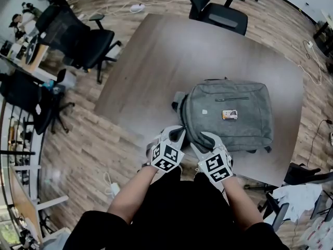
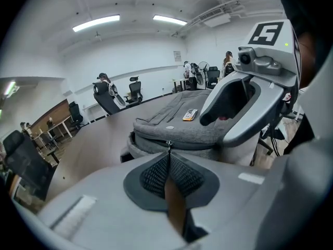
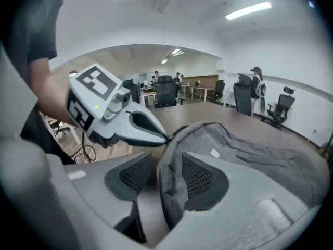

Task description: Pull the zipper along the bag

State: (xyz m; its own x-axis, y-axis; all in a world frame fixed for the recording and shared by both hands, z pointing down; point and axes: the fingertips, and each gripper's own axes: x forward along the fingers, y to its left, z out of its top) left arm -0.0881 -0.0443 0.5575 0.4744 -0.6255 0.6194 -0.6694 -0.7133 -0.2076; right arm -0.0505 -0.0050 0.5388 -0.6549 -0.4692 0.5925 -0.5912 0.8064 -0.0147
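Currently: left hand-held gripper [image 2: 167,158] clenched on the zipper pull [image 2: 167,145] at the bag's [image 1: 231,113] near edge. Right hand-held gripper [image 3: 166,173] released, a fold of bag fabric between its jaws. Bag lies flat on the bench [image 1: 156,51]. Step: setting up the pull. Next, probably: clamp the fabric, then draw the pull along the track.

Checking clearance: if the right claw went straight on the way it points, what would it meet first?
Probably the grey backpack: a fold of its edge already stands between the right claw's open pads, so it has almost no free way ahead.
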